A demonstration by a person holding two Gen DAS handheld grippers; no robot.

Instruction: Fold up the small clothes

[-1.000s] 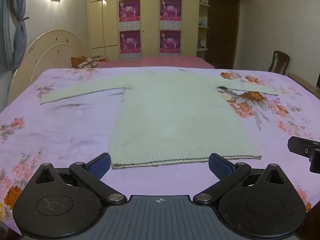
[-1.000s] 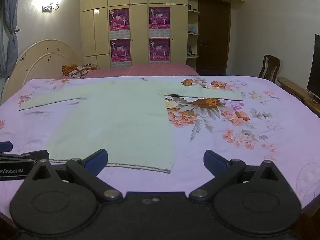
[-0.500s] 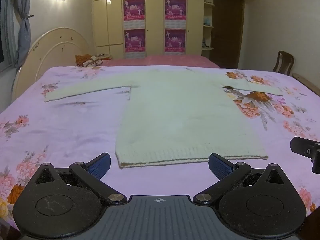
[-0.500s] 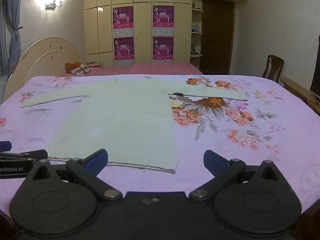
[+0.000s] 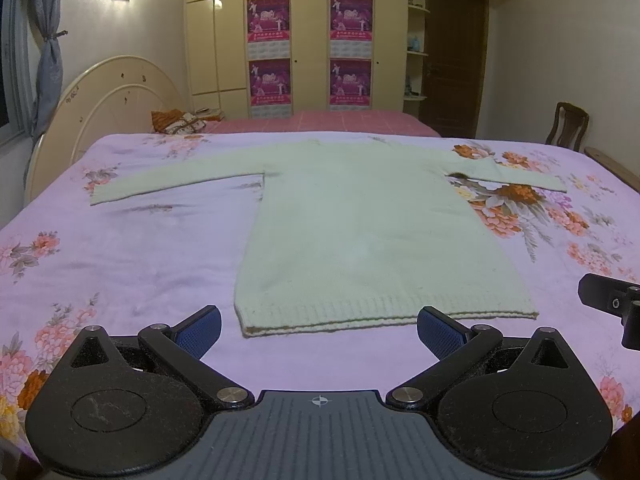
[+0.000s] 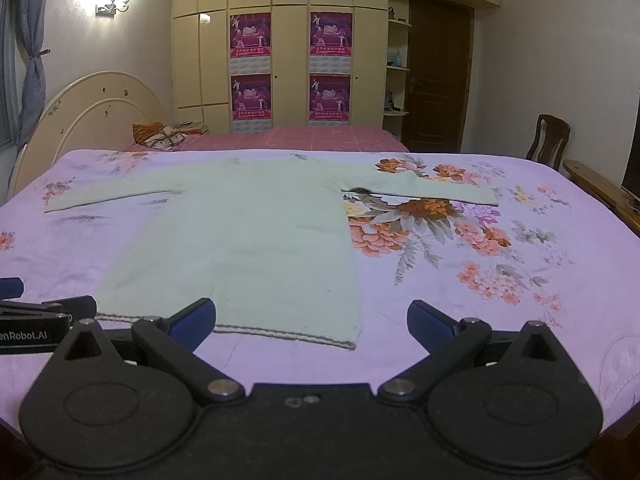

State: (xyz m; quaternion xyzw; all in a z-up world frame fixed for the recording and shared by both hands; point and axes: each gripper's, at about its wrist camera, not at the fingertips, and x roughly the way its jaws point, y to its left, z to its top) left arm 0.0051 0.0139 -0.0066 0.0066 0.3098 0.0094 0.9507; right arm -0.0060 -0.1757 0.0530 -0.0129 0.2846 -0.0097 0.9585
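You've drifted both grippers slightly right over the last second; nothing else has changed. Left gripper (image 5: 319,326) and right gripper (image 6: 311,318) are both spread wide and empty. The sweater (image 5: 360,236) lies flat on the bedspread (image 5: 120,248), hem at 12 o'clock just beyond your fingertips. Folding hasn't started.

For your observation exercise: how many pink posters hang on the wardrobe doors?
4, in two columns on the wardrobe: upper left, lower left, upper right, lower right. None looks hidden.
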